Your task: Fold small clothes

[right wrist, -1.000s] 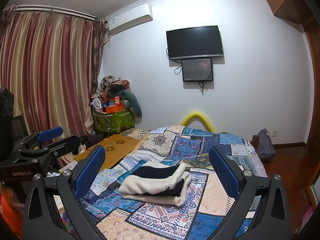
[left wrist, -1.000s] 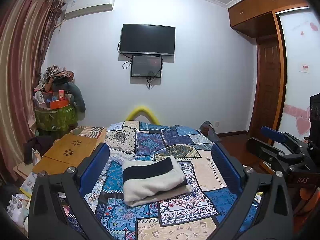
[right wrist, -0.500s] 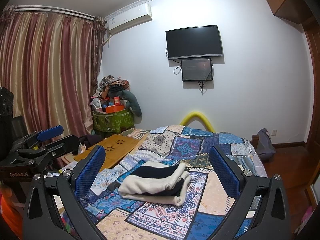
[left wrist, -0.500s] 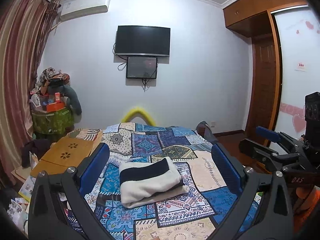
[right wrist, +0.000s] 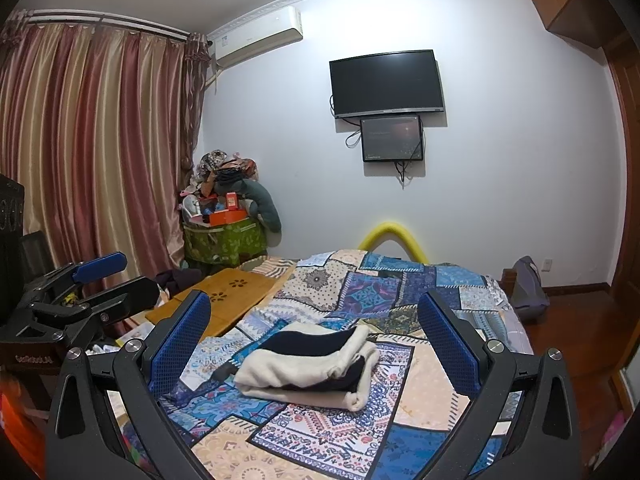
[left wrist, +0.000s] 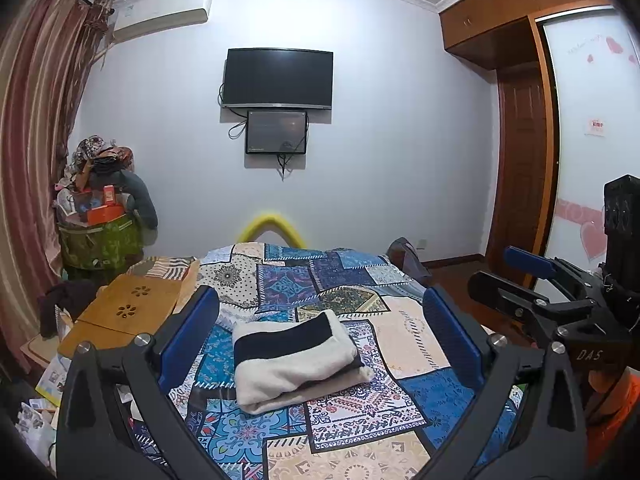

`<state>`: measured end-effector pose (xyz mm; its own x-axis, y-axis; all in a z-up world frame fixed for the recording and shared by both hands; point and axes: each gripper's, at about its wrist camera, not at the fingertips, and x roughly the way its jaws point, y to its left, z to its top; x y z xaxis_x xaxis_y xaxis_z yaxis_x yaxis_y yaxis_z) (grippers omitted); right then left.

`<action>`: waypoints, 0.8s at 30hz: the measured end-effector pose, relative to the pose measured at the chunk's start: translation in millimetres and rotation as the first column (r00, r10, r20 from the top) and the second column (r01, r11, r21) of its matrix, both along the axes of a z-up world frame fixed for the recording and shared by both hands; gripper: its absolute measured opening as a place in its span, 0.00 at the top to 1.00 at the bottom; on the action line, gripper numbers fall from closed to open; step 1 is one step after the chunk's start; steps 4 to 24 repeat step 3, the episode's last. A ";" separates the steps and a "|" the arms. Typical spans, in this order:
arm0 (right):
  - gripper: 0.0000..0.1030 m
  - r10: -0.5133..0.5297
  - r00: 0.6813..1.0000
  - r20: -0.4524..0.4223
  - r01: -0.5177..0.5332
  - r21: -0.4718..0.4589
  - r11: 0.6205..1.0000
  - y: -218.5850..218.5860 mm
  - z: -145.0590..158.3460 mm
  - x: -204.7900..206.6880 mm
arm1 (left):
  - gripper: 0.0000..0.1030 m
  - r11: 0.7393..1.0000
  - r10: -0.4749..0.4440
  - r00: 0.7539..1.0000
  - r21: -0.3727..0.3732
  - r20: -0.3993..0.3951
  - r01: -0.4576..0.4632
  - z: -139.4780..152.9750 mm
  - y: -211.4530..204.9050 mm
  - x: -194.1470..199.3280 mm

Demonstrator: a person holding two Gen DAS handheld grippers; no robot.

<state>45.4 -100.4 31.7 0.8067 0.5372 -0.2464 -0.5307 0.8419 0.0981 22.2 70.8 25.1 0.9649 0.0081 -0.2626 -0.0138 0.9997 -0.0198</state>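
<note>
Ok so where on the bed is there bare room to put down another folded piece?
Free quilt lies right of the folded garment, toward the bed's floor-side edge, and beyond it toward the wall. Left is crowded: the wooden lap desk sits there.

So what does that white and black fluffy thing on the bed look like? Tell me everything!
The folded garment is cream-white with a wide black band across its top. It looks soft and fuzzy, like fleece or knit. It is folded into a thick, rounded bundle of several layers; in the right wrist view black layers show between cream ones at its open end. It lies flat on the patchwork bedspread, which is all that touches it. Neither hand-held gripper is holding it.
</note>
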 end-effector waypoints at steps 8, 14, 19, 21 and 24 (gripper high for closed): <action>0.00 -0.001 1.000 -0.003 0.001 0.000 1.000 -0.2 -0.8 0.5 | 0.00 1.000 -0.003 1.000 -0.003 -0.005 0.003 -0.8 -0.2 1.3; 0.00 -0.001 1.000 -0.003 0.001 0.000 1.000 -0.2 -0.8 0.5 | 0.00 1.000 -0.003 1.000 -0.003 -0.005 0.003 -0.8 -0.2 1.3; 0.00 -0.001 1.000 -0.003 0.001 0.000 1.000 -0.2 -0.8 0.5 | 0.00 1.000 -0.003 1.000 -0.003 -0.005 0.003 -0.8 -0.2 1.3; 0.00 -0.001 1.000 -0.003 0.001 0.000 1.000 -0.2 -0.8 0.5 | 0.00 1.000 -0.003 1.000 -0.003 -0.005 0.003 -0.8 -0.2 1.3; 0.00 -0.001 1.000 -0.003 0.001 0.000 1.000 -0.2 -0.8 0.5 | 0.00 1.000 -0.003 1.000 -0.003 -0.005 0.003 -0.8 -0.2 1.3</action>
